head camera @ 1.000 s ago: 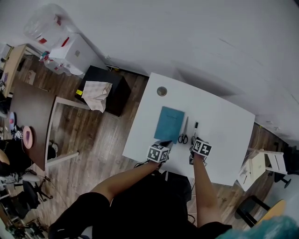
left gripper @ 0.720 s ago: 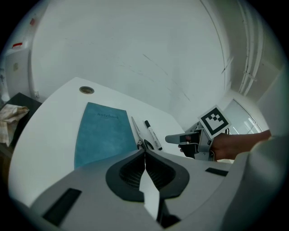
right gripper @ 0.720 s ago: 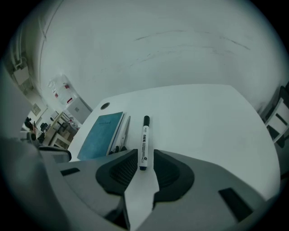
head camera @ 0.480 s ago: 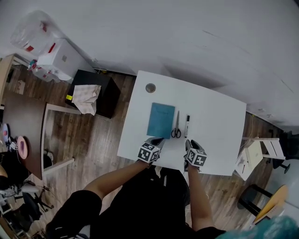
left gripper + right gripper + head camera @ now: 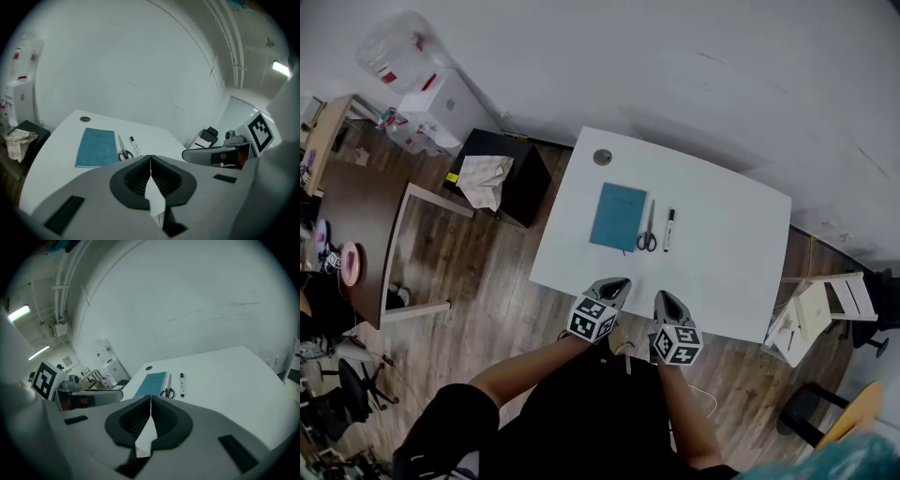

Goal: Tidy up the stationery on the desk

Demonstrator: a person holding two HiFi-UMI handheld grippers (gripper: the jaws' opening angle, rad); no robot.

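Note:
On the white desk (image 5: 722,253) three things lie side by side: a blue notebook (image 5: 618,217) (image 5: 97,146) (image 5: 151,383), black-handled scissors (image 5: 648,230) (image 5: 123,151) (image 5: 167,388) and a black-and-white marker (image 5: 668,229) (image 5: 135,146) (image 5: 182,384). Both grippers hang over the desk's near edge, well short of these items. My left gripper (image 5: 616,284) (image 5: 150,157) is shut and holds nothing. My right gripper (image 5: 665,300) (image 5: 150,398) has just closed its jaws, with nothing between them.
A round cable grommet (image 5: 602,157) sits at the desk's far left corner. A black cabinet (image 5: 516,187) with a cloth (image 5: 481,178) on it stands left of the desk. A white folding stand (image 5: 820,309) is at the right, and a wooden table (image 5: 352,216) is at the far left.
Both grippers have drawn back from the notebook and scissors toward the desk's near edge and risen. The notebook, scissors and marker stay in their row.

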